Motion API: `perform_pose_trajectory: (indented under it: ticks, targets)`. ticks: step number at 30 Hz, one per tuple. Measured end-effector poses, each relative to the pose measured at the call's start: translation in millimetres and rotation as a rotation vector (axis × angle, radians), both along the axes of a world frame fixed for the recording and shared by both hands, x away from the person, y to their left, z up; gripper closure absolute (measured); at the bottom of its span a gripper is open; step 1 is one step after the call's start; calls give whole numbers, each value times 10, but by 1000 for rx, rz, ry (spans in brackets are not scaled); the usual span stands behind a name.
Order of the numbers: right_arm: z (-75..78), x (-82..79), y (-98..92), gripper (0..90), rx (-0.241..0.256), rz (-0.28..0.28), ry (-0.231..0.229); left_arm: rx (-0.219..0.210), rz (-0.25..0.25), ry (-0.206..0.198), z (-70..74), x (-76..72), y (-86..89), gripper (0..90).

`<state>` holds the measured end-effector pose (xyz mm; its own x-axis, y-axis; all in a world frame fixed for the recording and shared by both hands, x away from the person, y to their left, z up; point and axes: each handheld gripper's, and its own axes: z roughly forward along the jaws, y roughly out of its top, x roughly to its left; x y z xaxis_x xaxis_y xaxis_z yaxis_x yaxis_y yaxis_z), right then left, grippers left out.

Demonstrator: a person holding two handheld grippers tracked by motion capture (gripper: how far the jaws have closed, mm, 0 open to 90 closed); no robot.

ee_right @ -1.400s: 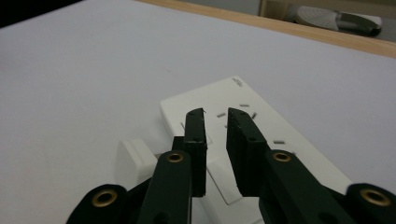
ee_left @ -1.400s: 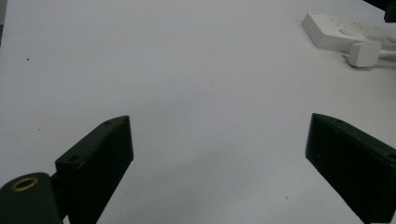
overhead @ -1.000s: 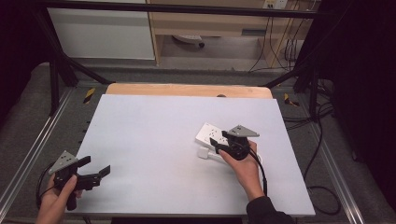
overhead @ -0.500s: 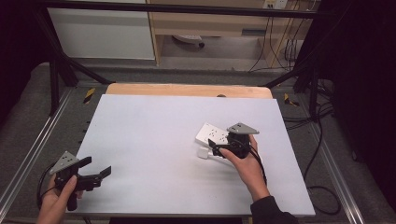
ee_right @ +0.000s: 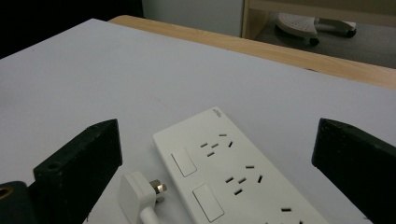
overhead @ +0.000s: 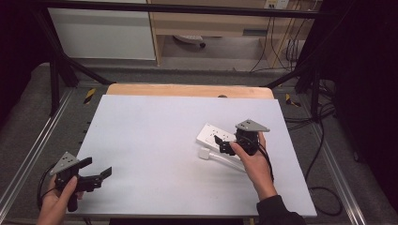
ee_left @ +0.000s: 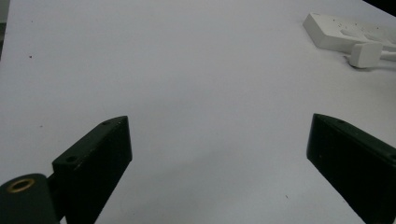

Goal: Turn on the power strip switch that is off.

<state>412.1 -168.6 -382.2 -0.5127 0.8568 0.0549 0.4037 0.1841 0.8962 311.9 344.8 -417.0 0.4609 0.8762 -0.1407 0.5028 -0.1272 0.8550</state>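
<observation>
A white power strip (overhead: 210, 133) lies flat on the right half of the white table (overhead: 155, 136), with its white plug (overhead: 204, 153) and cable lying beside its near edge. My right gripper (overhead: 220, 144) hovers open just over the strip's near end. In the right gripper view the strip (ee_right: 233, 182) and the plug (ee_right: 137, 193) lie between and below the spread jaws of the right gripper (ee_right: 217, 127), which touch neither. My left gripper (overhead: 97, 168) is open at the table's front left corner, holding nothing. The left gripper (ee_left: 219, 123) faces bare tabletop, with the strip (ee_left: 343, 33) and plug (ee_left: 366, 53) far off.
A wooden board edge (overhead: 187, 90) runs along the table's far side. Black frame legs (overhead: 61, 70) and metal rails (overhead: 28, 154) flank the table. Cables (overhead: 324, 187) trail on the floor at the right. A pale cabinet (overhead: 103, 28) stands behind.
The right gripper has drifted slightly farther and to the right over the strip. The left gripper has stayed put.
</observation>
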Motion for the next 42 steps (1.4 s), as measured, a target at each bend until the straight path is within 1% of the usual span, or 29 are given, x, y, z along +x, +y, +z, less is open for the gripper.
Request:
perform_pose_trajectory:
  ticks: [5, 12, 18, 20, 31, 42]
  targets:
    - [71, -18, -66, 24, 5, -8, -15, -1, 0, 1, 1, 0, -3, 67]
    - [148, -67, -180, 28, 15, -35, -49, 1, 0, 2, 1, -2, -5, 67]
    - [188, -118, -310, 31, 46, -64, -70, 1, -1, 2, 1, -3, -6, 66]
    - [193, -136, -352, 32, 54, -77, -74, 2, -1, 3, 0, -2, -8, 66]
    - [202, -252, -586, 35, 56, -118, -96, 2, -2, 4, -2, -2, -13, 66]
    - [135, -386, -792, 41, 58, -149, -91, 3, -4, 4, -3, -2, -15, 67]
